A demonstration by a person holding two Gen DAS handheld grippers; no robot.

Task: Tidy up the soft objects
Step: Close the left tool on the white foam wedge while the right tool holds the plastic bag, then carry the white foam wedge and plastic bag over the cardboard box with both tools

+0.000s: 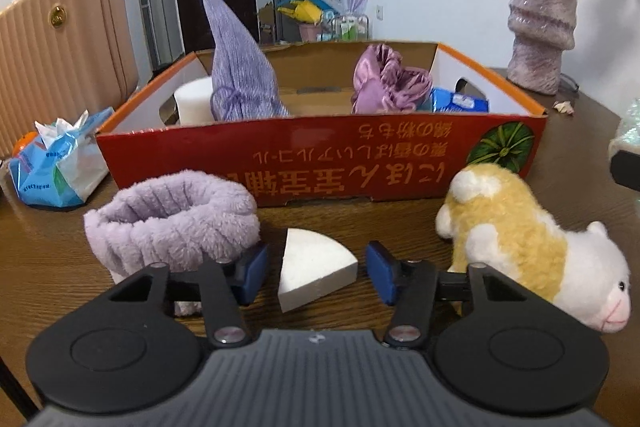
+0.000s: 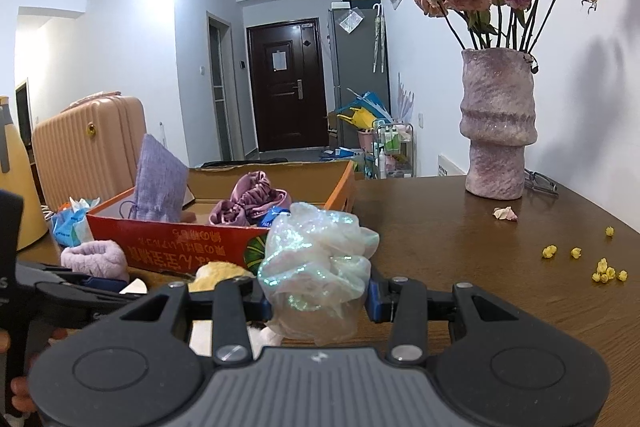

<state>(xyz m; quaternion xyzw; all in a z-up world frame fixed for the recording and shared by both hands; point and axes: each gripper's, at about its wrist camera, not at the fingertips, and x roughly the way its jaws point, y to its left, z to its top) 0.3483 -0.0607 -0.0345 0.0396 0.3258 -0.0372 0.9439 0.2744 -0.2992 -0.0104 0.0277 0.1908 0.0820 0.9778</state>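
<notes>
My left gripper (image 1: 317,269) is open, its blue pads on either side of a white wedge-shaped sponge (image 1: 316,271) that lies on the wooden table. A fluffy lilac headband (image 1: 172,223) lies just left of it and a yellow-and-white plush sheep (image 1: 532,243) lies to the right. Behind stands the red cardboard box (image 1: 320,155), holding a purple knit pouch (image 1: 240,75), a mauve satin scrunchie (image 1: 388,79), a white foam block (image 1: 194,101) and a blue packet (image 1: 460,101). My right gripper (image 2: 318,301) is shut on an iridescent sheer scrunchie (image 2: 320,267), held above the table near the box (image 2: 192,243).
A pink vase (image 2: 498,123) with dried roses stands at the back right of the table (image 2: 460,247). Small yellow bits (image 2: 604,269) and a petal (image 2: 505,213) lie near it. A blue tissue pack (image 1: 60,167) lies left of the box. A beige suitcase (image 1: 60,55) stands beyond.
</notes>
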